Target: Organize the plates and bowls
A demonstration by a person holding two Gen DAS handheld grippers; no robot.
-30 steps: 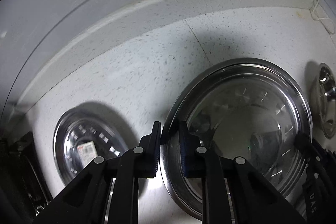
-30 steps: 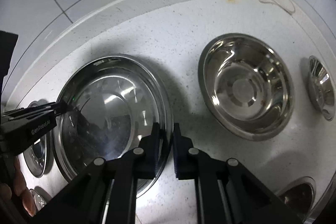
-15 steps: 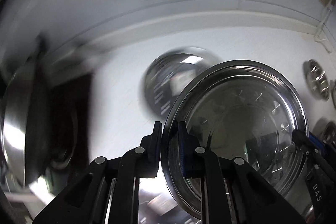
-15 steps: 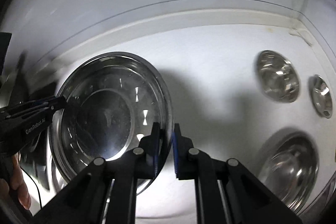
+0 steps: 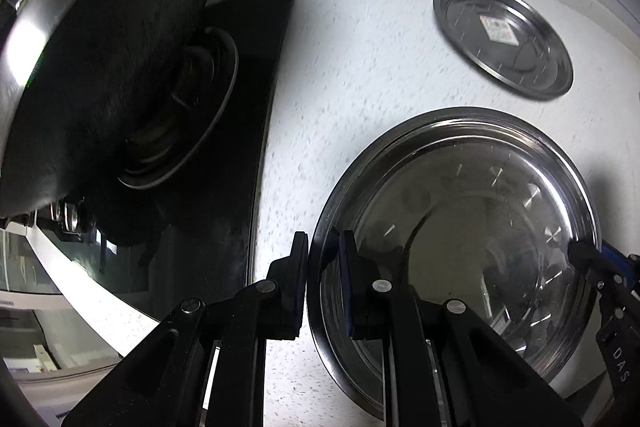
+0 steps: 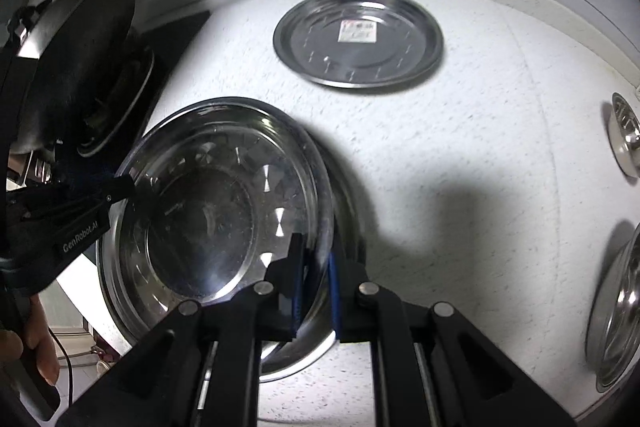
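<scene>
A large steel plate (image 5: 472, 227) is held between both grippers above the white speckled counter; it also shows in the right wrist view (image 6: 212, 219). My left gripper (image 5: 323, 275) is shut on its left rim. My right gripper (image 6: 316, 267) is shut on its right rim. A smaller steel plate with a sticker (image 6: 358, 37) lies flat on the counter behind it; it also shows in the left wrist view (image 5: 502, 37).
A black wok (image 5: 108, 55) sits on a black stove top (image 5: 240, 147) to the left. Steel bowls (image 6: 624, 135) (image 6: 616, 319) stand at the right edge of the counter. The tiled wall runs along the back.
Both grippers have carried the large plate leftwards, towards the stove. The wok and stove have come into view and the bowls have slid to the right edge.
</scene>
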